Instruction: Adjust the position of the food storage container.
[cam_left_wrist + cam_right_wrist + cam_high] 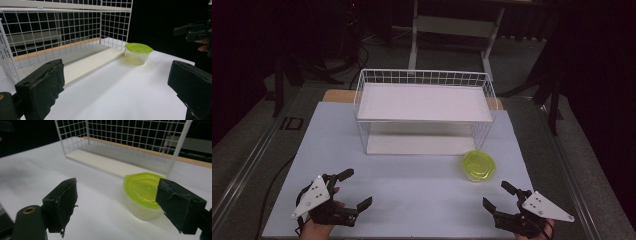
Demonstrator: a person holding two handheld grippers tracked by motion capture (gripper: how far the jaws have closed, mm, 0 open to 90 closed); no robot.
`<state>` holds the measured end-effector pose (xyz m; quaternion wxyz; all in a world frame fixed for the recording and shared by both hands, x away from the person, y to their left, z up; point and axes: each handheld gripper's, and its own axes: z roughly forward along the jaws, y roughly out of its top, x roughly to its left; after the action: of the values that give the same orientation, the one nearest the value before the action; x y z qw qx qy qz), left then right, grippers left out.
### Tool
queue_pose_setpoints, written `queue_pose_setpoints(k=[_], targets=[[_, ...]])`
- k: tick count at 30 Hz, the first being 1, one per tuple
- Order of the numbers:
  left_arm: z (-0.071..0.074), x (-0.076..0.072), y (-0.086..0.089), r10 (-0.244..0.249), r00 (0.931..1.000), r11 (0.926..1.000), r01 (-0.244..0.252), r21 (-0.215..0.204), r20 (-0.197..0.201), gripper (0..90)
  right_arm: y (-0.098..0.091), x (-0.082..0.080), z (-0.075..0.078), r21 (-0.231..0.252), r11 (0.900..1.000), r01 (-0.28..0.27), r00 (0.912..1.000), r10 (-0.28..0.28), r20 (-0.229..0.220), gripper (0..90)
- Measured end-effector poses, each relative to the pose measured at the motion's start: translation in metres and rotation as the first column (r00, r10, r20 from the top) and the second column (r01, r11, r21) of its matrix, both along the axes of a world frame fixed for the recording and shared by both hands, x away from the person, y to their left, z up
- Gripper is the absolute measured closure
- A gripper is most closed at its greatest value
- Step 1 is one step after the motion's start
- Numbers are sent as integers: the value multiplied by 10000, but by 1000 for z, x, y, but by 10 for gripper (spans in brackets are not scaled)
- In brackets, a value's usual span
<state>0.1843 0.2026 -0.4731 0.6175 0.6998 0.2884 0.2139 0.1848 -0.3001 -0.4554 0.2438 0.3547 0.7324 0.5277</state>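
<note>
Both my grippers, left and right, hang released near the table's front edge, so I judge nothing started: the tub sits untouched beside the rack.

A white wire shelf rack stands at the far middle of a white table. It has two flat white boards, one raised as an upper shelf and one lying low on the tabletop. A wooden strip runs along the table's far edge behind it. Beyond, on the dark floor, stand the white legs of a metal frame.
</note>
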Motion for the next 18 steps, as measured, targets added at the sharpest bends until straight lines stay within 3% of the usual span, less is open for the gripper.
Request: queue_pose_setpoints(k=[10,16,18], targets=[[-1,-4,1,-187,9998,9998,187,-95,-41,15,11,-3,2,-533,9985,102,9988,-76,491,174],[-1,-5,0,-239,9997,9997,239,-50,58,15,8,-4,4,-340,9994,29,9968,-2,800,178],[0,-7,0,-190,9997,9998,190,-5,177,15,8,-5,10,-222,9994,-252,9943,274,1031,178]])
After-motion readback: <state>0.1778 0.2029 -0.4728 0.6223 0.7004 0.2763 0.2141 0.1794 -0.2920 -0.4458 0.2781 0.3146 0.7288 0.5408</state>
